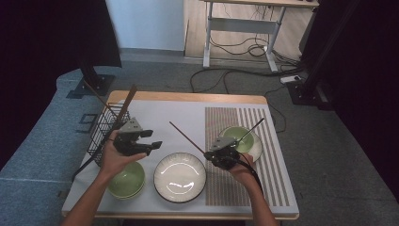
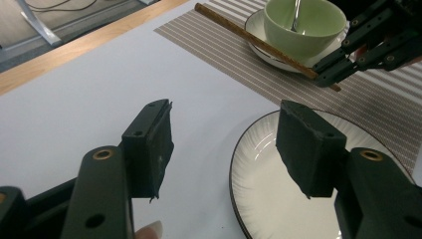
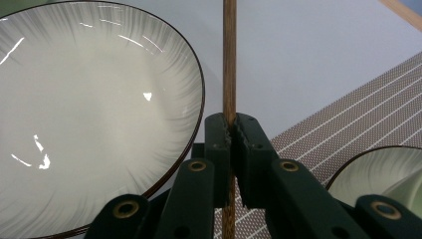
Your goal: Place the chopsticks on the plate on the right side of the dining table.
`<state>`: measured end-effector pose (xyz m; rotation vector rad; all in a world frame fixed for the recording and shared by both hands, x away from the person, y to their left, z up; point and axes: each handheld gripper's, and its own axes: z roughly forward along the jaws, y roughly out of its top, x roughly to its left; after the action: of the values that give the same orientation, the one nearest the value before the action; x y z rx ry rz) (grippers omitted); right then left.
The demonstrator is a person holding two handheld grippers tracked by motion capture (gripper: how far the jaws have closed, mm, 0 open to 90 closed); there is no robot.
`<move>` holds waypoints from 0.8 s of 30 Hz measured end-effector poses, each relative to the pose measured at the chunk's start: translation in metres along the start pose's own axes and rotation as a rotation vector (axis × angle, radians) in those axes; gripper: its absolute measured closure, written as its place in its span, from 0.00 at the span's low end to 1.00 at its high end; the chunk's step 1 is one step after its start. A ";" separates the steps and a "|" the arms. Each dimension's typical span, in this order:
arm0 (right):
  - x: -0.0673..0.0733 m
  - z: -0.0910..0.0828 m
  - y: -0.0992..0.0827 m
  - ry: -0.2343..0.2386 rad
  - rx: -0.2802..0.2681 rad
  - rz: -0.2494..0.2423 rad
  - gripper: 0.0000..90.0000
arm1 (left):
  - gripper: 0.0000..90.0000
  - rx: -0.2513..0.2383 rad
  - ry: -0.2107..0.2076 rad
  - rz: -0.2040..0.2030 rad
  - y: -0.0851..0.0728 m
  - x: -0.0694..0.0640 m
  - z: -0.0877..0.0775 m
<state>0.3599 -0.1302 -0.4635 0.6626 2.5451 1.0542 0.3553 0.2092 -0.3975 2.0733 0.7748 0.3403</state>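
Observation:
My right gripper (image 1: 209, 154) is shut on a brown wooden chopstick (image 1: 187, 138). The stick points up and to the left over the white mat. In the right gripper view the chopstick (image 3: 229, 59) runs straight up from between the closed jaws of the right gripper (image 3: 232, 123), beside the white plate (image 3: 99, 109). My left gripper (image 1: 153, 139) hovers open with nothing in it, left of the plate (image 1: 179, 177). In the left gripper view its open jaws (image 2: 224, 144) frame the mat and the plate's rim (image 2: 239, 164). Farther off are the right gripper (image 2: 368, 45) and the chopstick (image 2: 249, 37).
A green bowl (image 1: 239, 137) on a saucer holds a utensil and stands on the striped placemat (image 1: 263, 183). Another green bowl (image 1: 127, 180) sits at the front left. A black wire basket (image 1: 104, 128) with sticks in it stands at the table's left edge.

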 end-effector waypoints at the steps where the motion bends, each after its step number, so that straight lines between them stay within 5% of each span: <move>1: 0.001 0.000 -0.001 -0.002 -0.004 0.007 0.95 | 0.43 -0.003 -0.004 -0.005 -0.001 0.000 0.000; 24: -0.004 -0.011 -0.010 -0.026 -0.018 0.049 0.95 | 0.42 -0.030 -0.030 -0.024 -0.017 -0.005 -0.008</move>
<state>0.3556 -0.1450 -0.4628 0.7327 2.5060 1.0766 0.3404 0.2181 -0.4062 2.0348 0.7715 0.3048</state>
